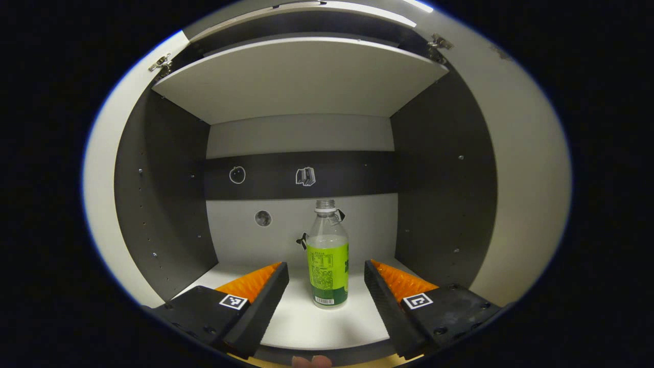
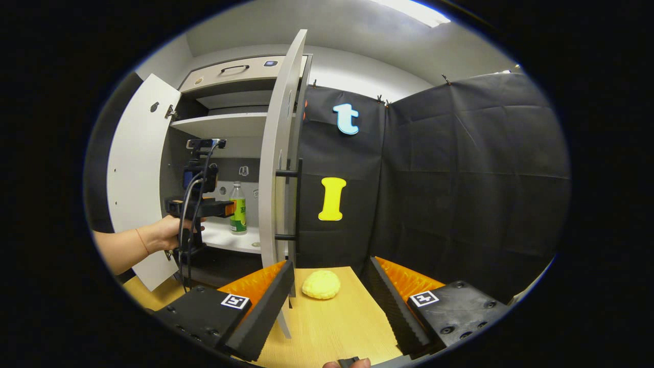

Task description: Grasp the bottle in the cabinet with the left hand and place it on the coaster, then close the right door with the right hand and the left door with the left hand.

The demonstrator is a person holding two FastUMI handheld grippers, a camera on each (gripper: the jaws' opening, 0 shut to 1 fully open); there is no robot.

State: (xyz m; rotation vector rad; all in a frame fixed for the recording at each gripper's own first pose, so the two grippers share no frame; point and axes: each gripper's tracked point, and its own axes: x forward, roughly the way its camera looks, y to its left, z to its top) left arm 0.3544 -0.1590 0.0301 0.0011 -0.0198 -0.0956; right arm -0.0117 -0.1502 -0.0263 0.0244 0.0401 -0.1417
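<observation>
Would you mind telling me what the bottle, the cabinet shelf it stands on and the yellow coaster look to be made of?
Bottle: probably clear plastic, see-through above a glossy green printed label, with a pale cap.
Cabinet shelf: likely laminated board, a smooth matte white face with a flat, straight edge.
Coaster: uncertain; its bumpy, matte yellow surface suggests something woven, knitted or soft silicone.

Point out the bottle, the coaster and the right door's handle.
Clear plastic bottle with green label [image 1: 327, 273]: left gripper view, on its label.
Round yellow coaster [image 2: 321, 284]: right gripper view, top centre.
Black bar handle [image 2: 298, 199]: right gripper view, mid-bar.

A yellow bun-shaped object [image 2: 321, 284] lies on the wooden table [image 2: 332, 327].
</observation>
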